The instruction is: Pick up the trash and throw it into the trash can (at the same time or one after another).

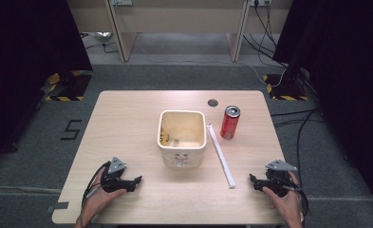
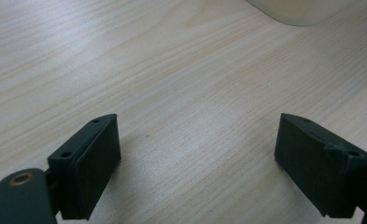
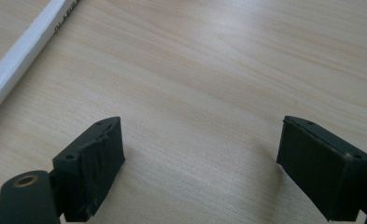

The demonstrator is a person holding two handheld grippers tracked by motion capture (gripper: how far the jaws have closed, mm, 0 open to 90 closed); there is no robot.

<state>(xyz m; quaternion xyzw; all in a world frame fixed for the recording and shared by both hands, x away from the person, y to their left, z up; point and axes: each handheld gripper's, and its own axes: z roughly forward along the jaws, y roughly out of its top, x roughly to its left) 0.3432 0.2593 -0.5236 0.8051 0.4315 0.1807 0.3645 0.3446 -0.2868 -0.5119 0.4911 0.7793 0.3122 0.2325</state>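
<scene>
Both grippers rest low at the table's (image 1: 127, 102) near edge, left gripper (image 1: 137, 180) and right gripper (image 1: 251, 179) each with jaws spread wide on nothing. The white stick (image 1: 220, 155), nearest the right one, lies flat just right of the bin (image 1: 182, 137). Risk: it's thin, so closing pads may skid off or nudge it into the can (image 1: 229, 122); count: one stick, one bin, one can.

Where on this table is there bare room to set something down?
Free: the left half of the table beside the bin, and the near strip between the left gripper and right gripper. Crowded: right of the bin, around the white stick and red can.
</scene>
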